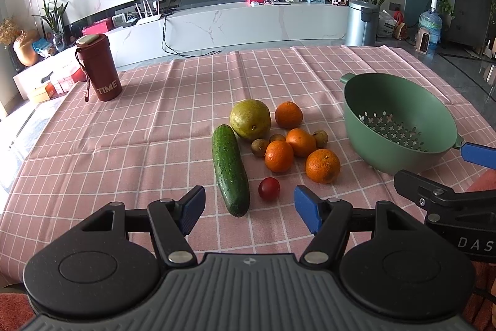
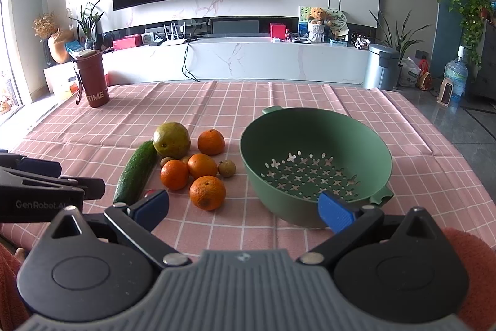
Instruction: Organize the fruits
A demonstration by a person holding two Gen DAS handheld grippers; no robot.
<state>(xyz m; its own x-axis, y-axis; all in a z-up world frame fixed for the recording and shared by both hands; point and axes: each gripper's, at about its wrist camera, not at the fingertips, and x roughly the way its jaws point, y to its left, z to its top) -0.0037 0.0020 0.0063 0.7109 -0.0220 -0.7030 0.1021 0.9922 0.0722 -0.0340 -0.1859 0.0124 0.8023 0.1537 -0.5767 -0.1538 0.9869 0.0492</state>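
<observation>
A pile of fruit lies mid-table: a green cucumber [image 1: 230, 171], a yellow-green pear [image 1: 250, 119], several oranges [image 1: 322, 165], small brown kiwis [image 1: 259, 147] and a red cherry tomato [image 1: 269, 189]. An empty green colander [image 1: 400, 123] stands to the right of them. My left gripper [image 1: 249, 205] is open and empty, just short of the cucumber's near end and the tomato. My right gripper [image 2: 243, 208] is open and empty, in front of the colander [image 2: 316, 163] and the nearest orange [image 2: 207, 192]. The cucumber [image 2: 136, 172] and pear [image 2: 171, 140] also show there.
A dark red tumbler marked TIME [image 1: 100, 67] stands at the far left of the pink checked tablecloth [image 1: 124, 145]. Beyond the table are a TV console, plants and a metal bin [image 1: 362, 22]. The right gripper's blue fingertip [image 1: 477, 152] shows beside the colander.
</observation>
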